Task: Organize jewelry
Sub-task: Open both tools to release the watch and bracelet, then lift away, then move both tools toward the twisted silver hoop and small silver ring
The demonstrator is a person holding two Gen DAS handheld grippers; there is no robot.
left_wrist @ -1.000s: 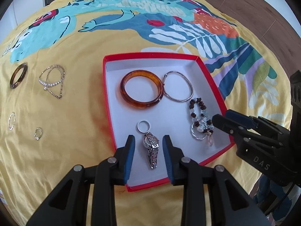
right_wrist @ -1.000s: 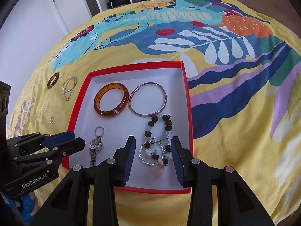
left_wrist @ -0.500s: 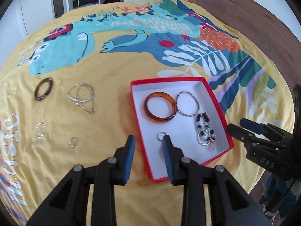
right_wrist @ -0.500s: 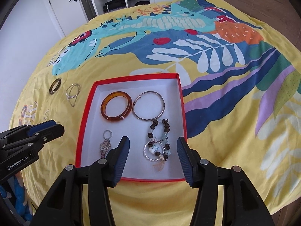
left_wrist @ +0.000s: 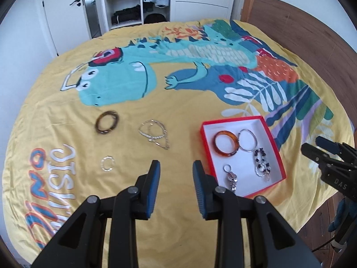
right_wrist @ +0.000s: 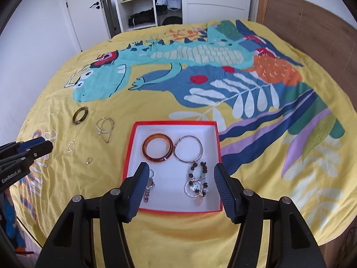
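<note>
Here the watch [right_wrist: 149, 188] lies lengthwise toward the camera in the red box [right_wrist: 129, 150]; both grippers' fingers gape empty.

Bed with a yellow dinosaur-print cover [right_wrist: 256, 167]. Lying directly on it: a red-rimmed white box [right_wrist: 129, 156] near the front edge; to its left, well apart from it, a dark bangle [right_wrist: 80, 115], a tangled chain bracelet [right_wrist: 105, 127], a thin open ring [right_wrist: 71, 145] and a small ring [right_wrist: 89, 160].
</note>
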